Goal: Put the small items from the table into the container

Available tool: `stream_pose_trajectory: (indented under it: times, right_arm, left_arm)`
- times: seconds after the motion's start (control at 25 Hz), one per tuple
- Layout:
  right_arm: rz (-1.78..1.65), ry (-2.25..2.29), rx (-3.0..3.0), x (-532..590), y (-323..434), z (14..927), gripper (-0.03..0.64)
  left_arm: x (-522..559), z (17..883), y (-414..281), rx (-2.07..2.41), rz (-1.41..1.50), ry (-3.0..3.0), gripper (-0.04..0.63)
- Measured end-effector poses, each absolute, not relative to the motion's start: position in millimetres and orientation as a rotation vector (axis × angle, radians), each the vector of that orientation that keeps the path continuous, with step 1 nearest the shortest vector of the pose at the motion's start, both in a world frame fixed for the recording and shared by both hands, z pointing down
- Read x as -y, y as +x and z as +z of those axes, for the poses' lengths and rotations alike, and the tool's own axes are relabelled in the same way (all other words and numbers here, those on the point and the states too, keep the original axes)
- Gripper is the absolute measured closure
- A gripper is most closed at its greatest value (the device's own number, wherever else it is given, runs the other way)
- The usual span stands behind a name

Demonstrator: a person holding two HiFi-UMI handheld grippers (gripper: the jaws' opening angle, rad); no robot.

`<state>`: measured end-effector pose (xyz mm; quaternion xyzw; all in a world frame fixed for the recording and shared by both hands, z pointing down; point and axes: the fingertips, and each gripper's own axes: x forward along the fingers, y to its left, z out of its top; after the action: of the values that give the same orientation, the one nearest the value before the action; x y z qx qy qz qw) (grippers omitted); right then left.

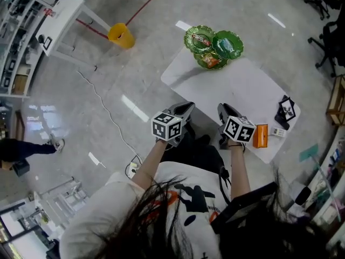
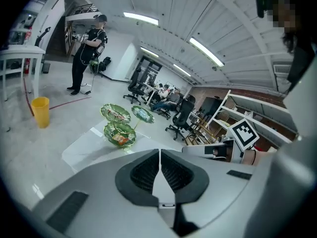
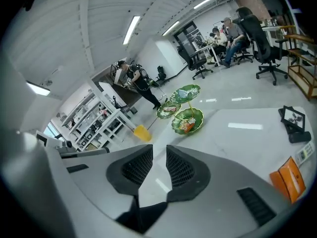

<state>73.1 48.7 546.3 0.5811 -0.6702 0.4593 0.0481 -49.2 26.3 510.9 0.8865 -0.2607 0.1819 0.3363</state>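
Head view: the left tongs [image 1: 185,108] and right tongs [image 1: 223,110] hover side by side above the near edge of the white surface [image 1: 242,88]; neither carries anything. The orange flat box [image 1: 260,135] lies just right of the right tongs; a small white item [image 1: 278,132] and a black folding stand [image 1: 284,112] sit further right, by the edge. The green leaf-shaped tiered dish stand [image 1: 213,46], which I take for the container, stands well ahead of both tongs at the far corner. The likely trouble: the small things lie close to the edge, so a clumsy nudge could push them onto the grey polished floor [image 1: 108,90]; the flat box may also be hard to pinch.

Left gripper view: the left tongs are pressed together with nothing between; they would need to spread before any grasp; the dish stand is ahead and to their left, a yellow bucket [image 2: 40,111] beyond it; a standing person [image 2: 84,58] and office chairs [image 2: 181,115] fill the room behind.

Right gripper view: the right tongs stand partly spread and empty; the dish stand, already holding a few bits, is ahead; a heavy drop might tip a tier; white shelving [image 3: 94,118] lines the far left.
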Motion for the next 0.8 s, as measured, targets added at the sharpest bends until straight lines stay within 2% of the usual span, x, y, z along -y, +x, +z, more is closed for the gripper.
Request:
stream_pose_trajectory:
  times: [0.4, 0.8]
  right_arm:
    - [1.399, 1.815, 2.041, -75.4, 44.0, 535.6, 0.535]
    - [1.396, 1.859, 2.065, -104.1, -30.5, 516.7, 0.535]
  left_arm:
    - [-54.6, 492.0, -60.2, 0.588, 0.553, 2.38, 0.584]
    - [-72.2, 474.3, -97.7, 0.475, 0.526, 2.431, 0.584]
